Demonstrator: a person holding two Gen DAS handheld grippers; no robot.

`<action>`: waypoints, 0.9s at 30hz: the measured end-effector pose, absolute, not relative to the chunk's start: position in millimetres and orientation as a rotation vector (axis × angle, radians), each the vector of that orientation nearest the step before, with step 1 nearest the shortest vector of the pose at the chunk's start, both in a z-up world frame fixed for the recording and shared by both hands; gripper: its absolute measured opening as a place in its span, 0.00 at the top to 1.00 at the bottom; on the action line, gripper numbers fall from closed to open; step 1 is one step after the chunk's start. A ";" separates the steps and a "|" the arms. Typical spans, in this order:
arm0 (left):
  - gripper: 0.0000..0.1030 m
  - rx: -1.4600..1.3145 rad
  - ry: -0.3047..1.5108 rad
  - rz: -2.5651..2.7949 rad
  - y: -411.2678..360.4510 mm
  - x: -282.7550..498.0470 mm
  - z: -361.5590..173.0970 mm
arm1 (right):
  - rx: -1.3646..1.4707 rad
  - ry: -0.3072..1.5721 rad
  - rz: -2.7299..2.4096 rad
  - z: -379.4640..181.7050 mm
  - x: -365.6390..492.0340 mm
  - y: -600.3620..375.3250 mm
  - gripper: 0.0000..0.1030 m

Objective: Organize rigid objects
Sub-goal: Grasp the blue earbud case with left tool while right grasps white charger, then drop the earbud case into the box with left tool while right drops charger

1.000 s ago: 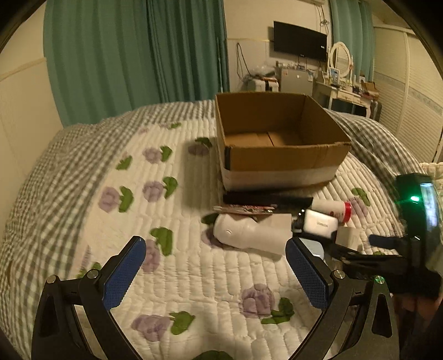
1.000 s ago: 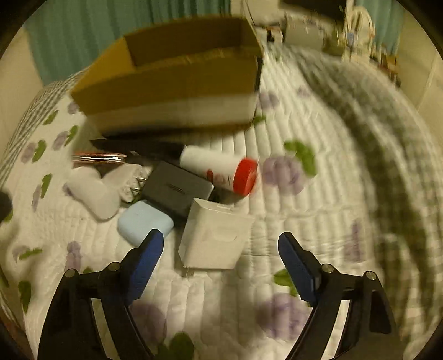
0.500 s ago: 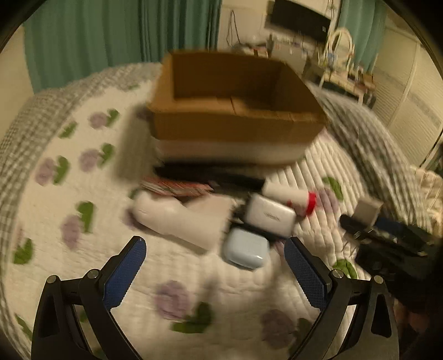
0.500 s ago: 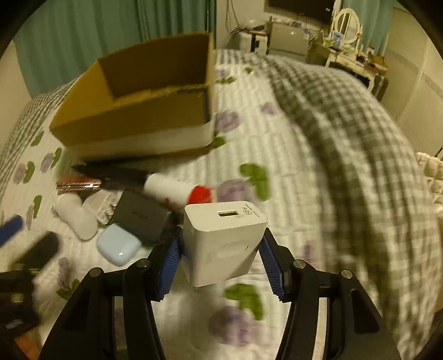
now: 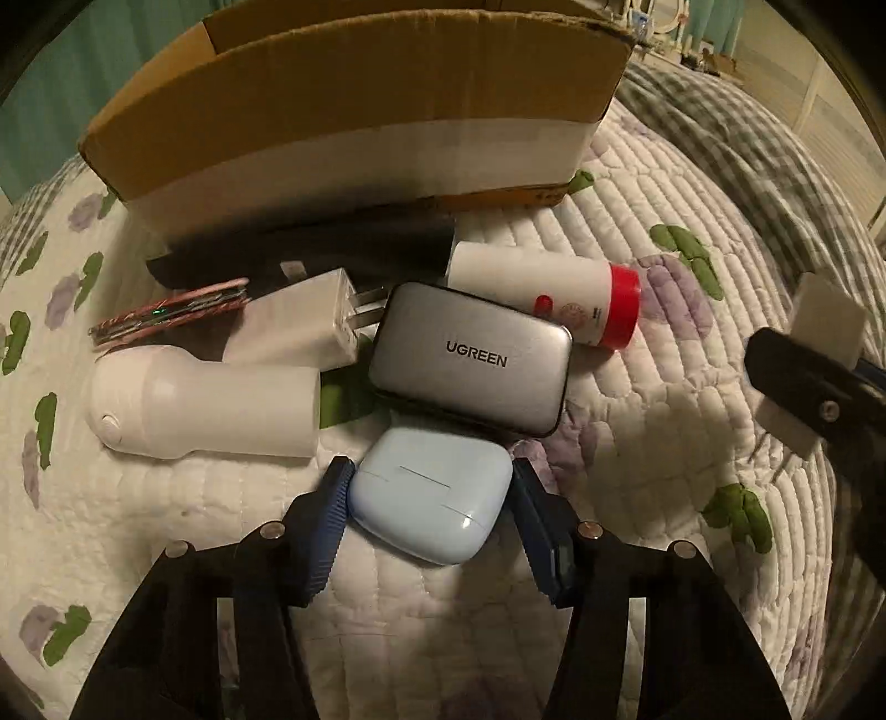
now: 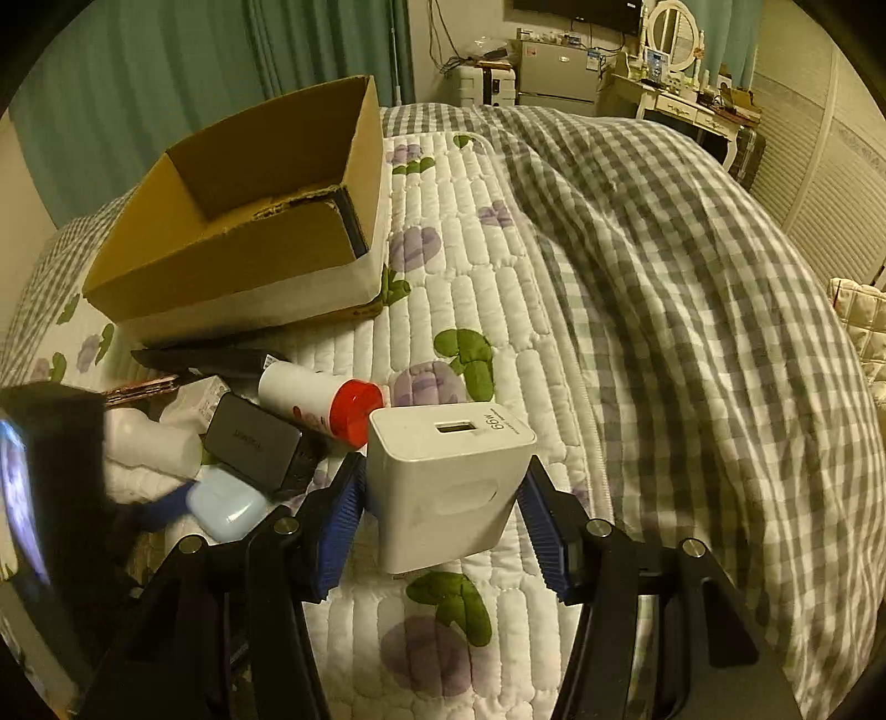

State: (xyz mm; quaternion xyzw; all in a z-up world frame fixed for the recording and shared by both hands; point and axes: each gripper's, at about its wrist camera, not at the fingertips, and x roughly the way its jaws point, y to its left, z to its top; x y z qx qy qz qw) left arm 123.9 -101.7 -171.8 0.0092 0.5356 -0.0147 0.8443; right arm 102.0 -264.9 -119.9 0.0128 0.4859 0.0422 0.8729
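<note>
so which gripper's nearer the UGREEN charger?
Left. The left gripper sits around the blue earbud case, which touches the UGREEN charger. The right gripper holds the white 66W charger off to the side.

You are working in a home bedroom. Everything lies on a bed covered by a white quilt printed with purple flowers and green leaves, with a grey checked blanket bunched over its right side. Teal curtains hang along the wall behind the bed. At the far end of the room you see a white dressing table with an oval mirror, a wall-mounted television, and white louvred wardrobe doors on the right.
</note>
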 end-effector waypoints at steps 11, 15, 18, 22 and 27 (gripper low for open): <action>0.44 -0.025 0.957 -0.095 -71.9 67.7 -88.4 | 0.017 0.970 0.127 -98.7 89.9 -258.8 0.47; 0.44 -0.033 0.867 -0.077 -51.0 57.0 -42.7 | -0.007 0.905 0.139 -64.8 78.5 -257.8 0.47; 0.44 -0.025 0.811 -0.055 -42.4 74.6 -12.3 | 0.002 0.846 0.173 -33.8 76.7 -255.5 0.47; 0.44 -0.005 0.731 -0.035 -31.2 92.1 26.3 | -0.055 0.750 0.187 13.0 81.4 -244.0 0.47; 0.44 -0.026 0.669 -0.005 -6.8 118.2 56.7 | -0.089 0.662 0.244 62.6 103.9 -227.0 0.47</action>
